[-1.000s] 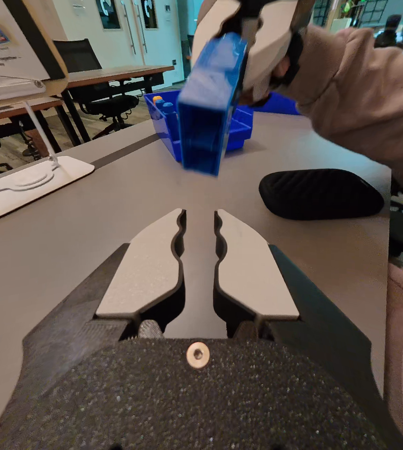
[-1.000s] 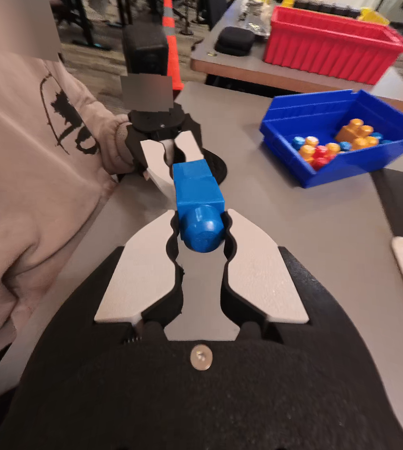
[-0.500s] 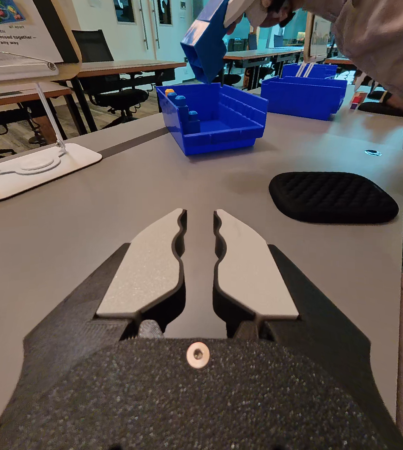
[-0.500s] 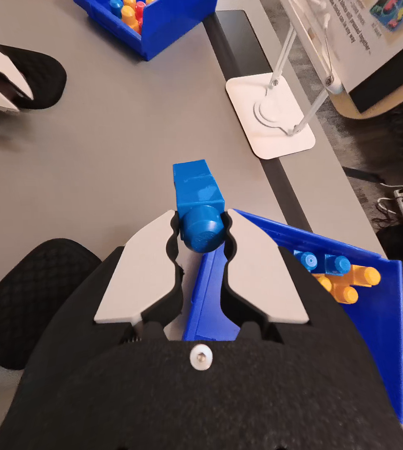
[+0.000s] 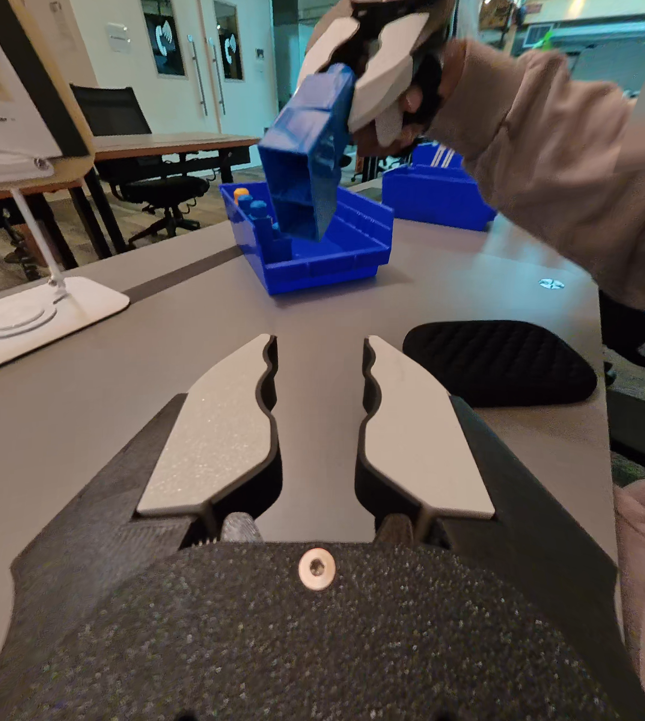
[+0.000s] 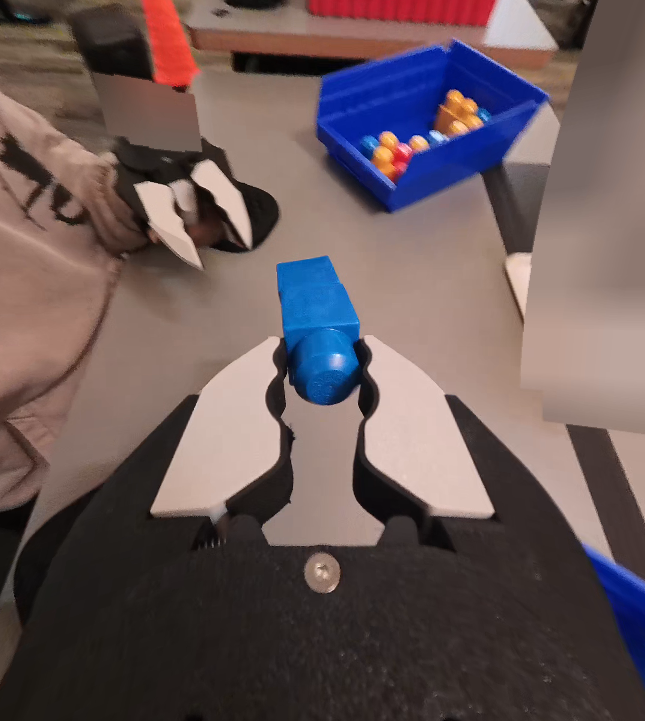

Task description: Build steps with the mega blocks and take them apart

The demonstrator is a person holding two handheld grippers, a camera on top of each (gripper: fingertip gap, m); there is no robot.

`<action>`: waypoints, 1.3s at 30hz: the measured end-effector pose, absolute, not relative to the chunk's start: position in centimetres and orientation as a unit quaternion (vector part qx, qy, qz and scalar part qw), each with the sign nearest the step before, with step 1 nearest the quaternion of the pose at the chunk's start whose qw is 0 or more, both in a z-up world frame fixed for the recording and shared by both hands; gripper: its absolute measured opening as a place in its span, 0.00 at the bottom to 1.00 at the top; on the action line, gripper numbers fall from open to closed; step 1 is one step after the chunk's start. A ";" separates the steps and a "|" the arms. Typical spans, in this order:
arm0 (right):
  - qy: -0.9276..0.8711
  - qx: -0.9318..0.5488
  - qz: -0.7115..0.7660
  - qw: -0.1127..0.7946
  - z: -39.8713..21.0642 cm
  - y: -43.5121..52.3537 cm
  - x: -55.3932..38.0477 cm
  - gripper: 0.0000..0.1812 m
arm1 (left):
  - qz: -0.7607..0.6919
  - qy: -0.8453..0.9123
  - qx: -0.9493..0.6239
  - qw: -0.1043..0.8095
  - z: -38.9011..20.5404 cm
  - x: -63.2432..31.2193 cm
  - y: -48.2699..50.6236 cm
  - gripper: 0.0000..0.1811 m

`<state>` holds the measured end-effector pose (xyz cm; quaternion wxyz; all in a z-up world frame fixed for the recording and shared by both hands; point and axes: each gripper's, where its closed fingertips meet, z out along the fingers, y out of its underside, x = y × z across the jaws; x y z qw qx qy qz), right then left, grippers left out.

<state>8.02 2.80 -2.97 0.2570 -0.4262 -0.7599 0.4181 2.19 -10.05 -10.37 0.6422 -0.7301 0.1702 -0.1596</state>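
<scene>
My right gripper is shut on the top stud of a blue block stack, which looks like two blue blocks joined. In the left wrist view the right gripper holds the stack tilted in the air above a blue bin. My left gripper is open and empty, low over the grey table. It also shows in the right wrist view, pointing toward the stack. A second blue bin holds several orange, red and blue blocks.
A black pad lies right of my left gripper. A white stand base sits at the left with a sign board above it. Another blue bin stands farther back. A person's beige sleeve crosses the upper right. A red bin sits on the table behind. Some 15 cm of space lies between my two pairs of fingers.
My right gripper has swung back from over the bin toward my left gripper, still holding the blue stack. My left gripper's jaws have opened wider.
</scene>
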 end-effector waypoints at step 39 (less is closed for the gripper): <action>-0.790 -0.282 0.478 0.259 -3.1 -7.2 6.2 0.19 | -0.159 0.224 -0.689 0.671 -6.5 4.6 -8.6 0.20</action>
